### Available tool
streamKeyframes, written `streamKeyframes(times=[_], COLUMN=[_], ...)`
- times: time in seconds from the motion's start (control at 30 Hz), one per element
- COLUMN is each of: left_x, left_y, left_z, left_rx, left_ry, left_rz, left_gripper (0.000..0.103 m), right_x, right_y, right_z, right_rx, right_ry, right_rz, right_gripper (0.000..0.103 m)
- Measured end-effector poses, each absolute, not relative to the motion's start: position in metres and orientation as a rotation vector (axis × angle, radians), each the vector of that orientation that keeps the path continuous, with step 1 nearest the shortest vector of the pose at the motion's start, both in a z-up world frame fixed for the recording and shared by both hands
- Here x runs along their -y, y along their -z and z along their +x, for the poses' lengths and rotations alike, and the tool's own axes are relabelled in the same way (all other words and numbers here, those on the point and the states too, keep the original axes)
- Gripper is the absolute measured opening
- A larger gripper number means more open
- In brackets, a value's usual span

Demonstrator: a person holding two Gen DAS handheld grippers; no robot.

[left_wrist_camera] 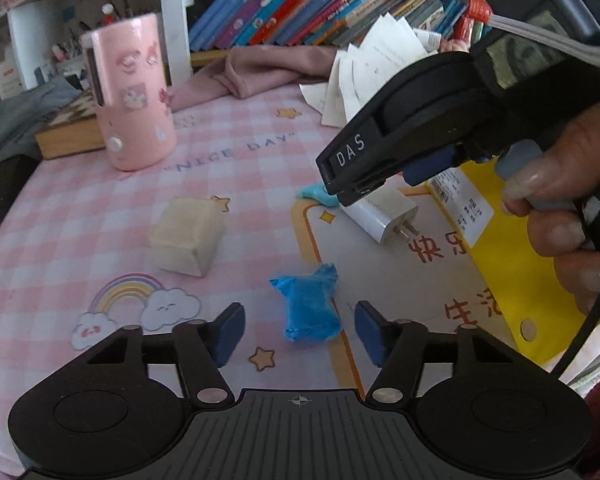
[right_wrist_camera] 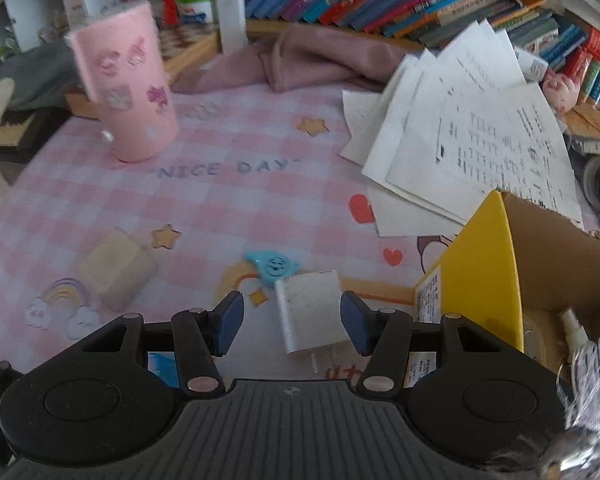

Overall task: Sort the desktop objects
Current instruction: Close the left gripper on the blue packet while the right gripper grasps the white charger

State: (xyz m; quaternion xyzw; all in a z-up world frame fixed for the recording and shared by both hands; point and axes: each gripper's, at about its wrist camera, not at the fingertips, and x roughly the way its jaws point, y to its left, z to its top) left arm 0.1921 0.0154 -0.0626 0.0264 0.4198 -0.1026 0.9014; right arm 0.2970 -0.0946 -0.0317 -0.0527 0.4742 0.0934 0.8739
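Left gripper (left_wrist_camera: 299, 330) hovers low over the bench (left_wrist_camera: 80, 216), jaws apart, and the crumpled blue packet (left_wrist_camera: 309, 308) lies on the pink checked mat right between the blue pads (left_wrist_camera: 230, 330), with a gap showing on both sides. Over on the right wrist view, the right gripper (right_wrist_camera: 292, 322) has its jaws spread around the white charger plug (right_wrist_camera: 312, 312) (prongs pointing back toward the camera), pads not pressing it that I can see. A small light-blue smiley piece (right_wrist_camera: 272, 266) sits just beyond the plug, touching its far corner. Cream block (left_wrist_camera: 186, 234) lies off to the left, pink cup (left_wrist_camera: 130, 92) stands upright further back, yellow box (right_wrist_camera: 484, 268) just right of the plug
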Motion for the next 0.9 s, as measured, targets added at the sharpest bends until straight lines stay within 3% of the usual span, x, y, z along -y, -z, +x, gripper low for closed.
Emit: streamKeyframes(times=[0.07,0.2,0.33,0.57,0.9], left_x=[-0.013,-0.009,-0.005,-0.018,-0.044], left_y=[0.065,0.071,0.074,0.061,0.022], left_z=[0.196,0.203,0.204,0.202,0.184], left_rx=[-0.872,-0.892,-0.893,-0.895,-0.810], left_ry=[0.214,0.208,0.217,0.215,0.175], left_rz=[0.068,0.095,0.125,0.080,0.001], left_gripper=[0.058,0.045,0.030,0.029,0.027], right_x=[0.099,0.104,0.104,0.104,0.108], right_y=[0.037,0.043,0.048,0.061,0.026], right_z=[0.303,0.311,0.318,0.315,0.293], right_rx=[-1.016,-1.043,-1.060,-1.089,-1.030], right_ry=[-0.183,-0.175,-0.169,-0.184,-0.282], right_rz=[-0.090,-0.040,-0.040,-0.045,0.061], right_gripper=[0.052,0.056,0.051,0.041,0.041])
